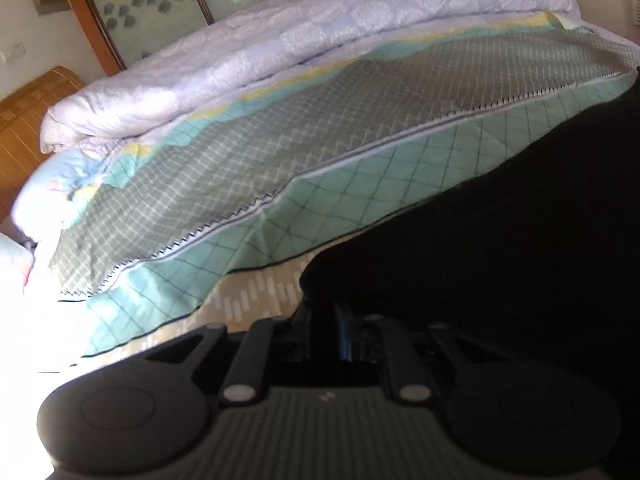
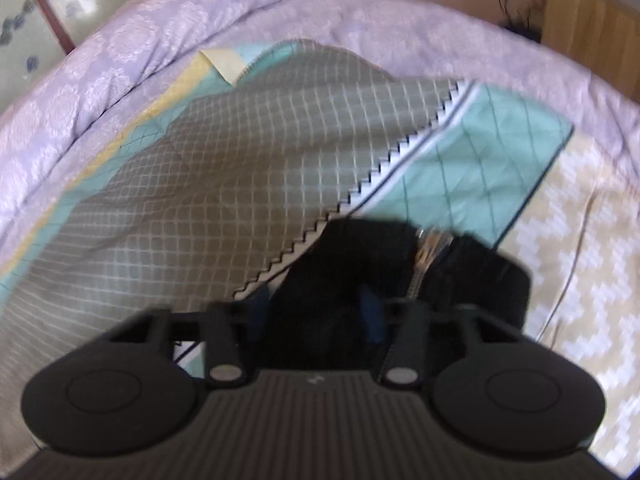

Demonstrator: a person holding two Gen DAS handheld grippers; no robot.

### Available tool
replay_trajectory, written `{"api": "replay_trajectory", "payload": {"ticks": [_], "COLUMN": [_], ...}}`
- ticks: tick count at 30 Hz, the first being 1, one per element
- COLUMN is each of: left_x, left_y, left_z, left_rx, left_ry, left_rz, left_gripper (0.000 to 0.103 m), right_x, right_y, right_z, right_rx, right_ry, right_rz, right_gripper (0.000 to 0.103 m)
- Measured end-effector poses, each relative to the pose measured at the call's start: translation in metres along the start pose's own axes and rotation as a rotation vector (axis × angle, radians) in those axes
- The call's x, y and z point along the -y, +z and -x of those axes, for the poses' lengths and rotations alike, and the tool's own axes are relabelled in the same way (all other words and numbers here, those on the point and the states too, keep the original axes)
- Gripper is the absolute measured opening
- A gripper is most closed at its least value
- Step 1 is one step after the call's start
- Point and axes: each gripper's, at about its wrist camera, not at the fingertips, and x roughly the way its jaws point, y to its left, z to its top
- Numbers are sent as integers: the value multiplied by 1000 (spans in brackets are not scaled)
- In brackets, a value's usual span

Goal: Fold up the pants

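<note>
A bed fills both views: a beige patterned sheet [image 2: 568,240], a grey-and-mint quilted blanket [image 1: 280,184] spread over it, and a lilac duvet [image 1: 240,56] rolled up along the far side, with a wooden-framed panel [image 1: 132,12] on the wall beyond.

The black pants [image 1: 500,248] lie on the blanket and the sheet at the near edge. In the left wrist view they spread as a broad dark mass toward the right side; in the right wrist view a bunched part of them, with what looks like a zipper, sits right at the fingers. The left gripper [image 1: 340,344] has its jaws drawn narrow on the cloth edge, and the right gripper [image 2: 320,312] is likewise pinched tight on the bunched cloth, so both seem to hold the pants.

The risks, as I judge them: the fabric is dark and gathered, so either pinch may have caught only one layer, or an extra one, and a lift would then open the fold crookedly. A thin bite could slip free. The jaws might also have nipped the blanket beneath, dragging it along. Uneven pulling by the two hands would skew the crease.
</note>
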Motion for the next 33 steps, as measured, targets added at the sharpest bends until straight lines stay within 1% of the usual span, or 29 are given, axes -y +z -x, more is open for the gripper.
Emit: {"api": "replay_trajectory", "payload": {"ticks": [1,3,5,7,9,11,12,13,15,19,21,23,24,25,26,27,28,29,30,31,32,33], "left_x": [-2,-9,-11,-10,-5,1,5,9,16,29,38,47,53,59,64,66,67,65,61,56,50,41], "left_y": [1,4,4,1,-10,-27,-37,-47,-72,-130,-161,-192,-207,-219,-230,-238,-245,-249,-250,-254,-255,-256], "left_z": [10,35,68,102,140,173,190,206,239,287,300,303,299,294,288,284,281,283,288,297,305,311], "left_rx": [20,70,112,146,183,203,210,197,210,194,158,95,47,7,-24,-48,-65,-71,-65,-43,-21,0], "left_ry": [4,7,11,13,10,11,7,0,-19,-78,-100,-133,-151,-152,-150,-155,-149,-151,-165,-184,-201,-210], "left_rz": [16,49,69,74,79,81,84,83,99,142,159,200,215,214,210,210,222,243,269,303,333,366], "left_gripper": [11,11,11,11,11,11,11,11,11,11,11,11,11,11,13,16,17,18,19,21,22,24], "right_x": [5,22,41,63,83,107,123,137,169,249,290,329,345,357,369,381,393,403,415,421,424,423], "right_y": [1,3,6,7,3,-5,-10,-16,-32,-81,-113,-153,-173,-193,-212,-230,-247,-262,-272,-277,-278,-276], "right_z": [3,21,48,80,117,154,171,189,220,275,296,310,311,309,303,294,284,277,276,279,284,293], "right_rx": [1,45,94,118,144,165,169,172,179,189,186,182,169,149,118,74,29,4,29,42,61,99], "right_ry": [7,42,77,115,145,174,191,209,239,299,342,362,356,332,302,263,220,206,266,290,273,243], "right_rz": [-9,-79,-109,-139,-146,-148,-163,-183,-220,-303,-343,-380,-389,-391,-396,-417,-456,-507,-563,-613,-638,-635], "right_gripper": [10,10,10,10,10,10,10,10,10,10,10,10,10,10,11,15,15,12,13,13,18,25]}}
